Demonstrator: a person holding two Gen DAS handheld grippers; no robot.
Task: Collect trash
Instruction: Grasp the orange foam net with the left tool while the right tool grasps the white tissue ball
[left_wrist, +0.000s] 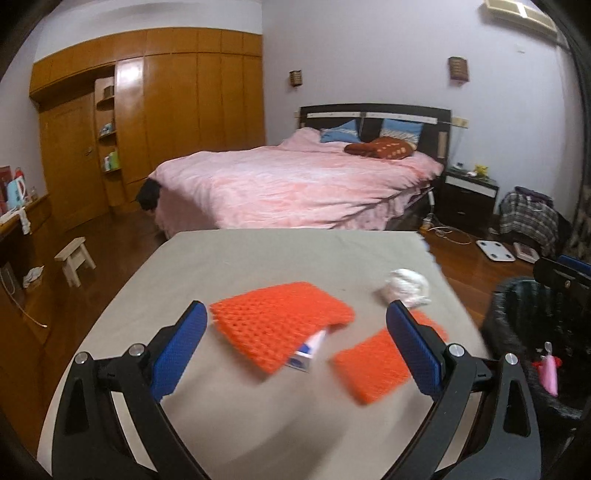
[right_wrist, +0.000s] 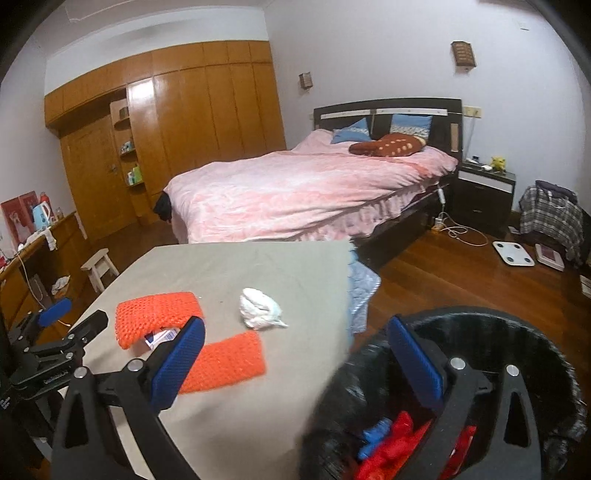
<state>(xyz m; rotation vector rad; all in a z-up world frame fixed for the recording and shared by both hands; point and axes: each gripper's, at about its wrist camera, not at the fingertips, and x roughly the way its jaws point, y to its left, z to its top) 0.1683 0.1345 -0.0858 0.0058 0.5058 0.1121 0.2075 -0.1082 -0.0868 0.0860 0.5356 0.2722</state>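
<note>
Left gripper (left_wrist: 295, 332) released over table (left_wrist: 229, 258), large net (left_wrist: 280, 325) between fingers. Right gripper (right_wrist: 295, 350) released, empty, above bin (right_wrist: 517, 332).

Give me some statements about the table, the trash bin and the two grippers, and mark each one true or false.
1. Two orange foam nets lie on the table. True.
2. The left gripper holds the crumpled white tissue. False: it is open and empty; the tissue lies on the table.
3. A small blue and white box sticks out from under one net. True.
4. The trash bin is empty. False: red and blue items lie inside.
5. The right gripper is shut. False: it is open.
</note>
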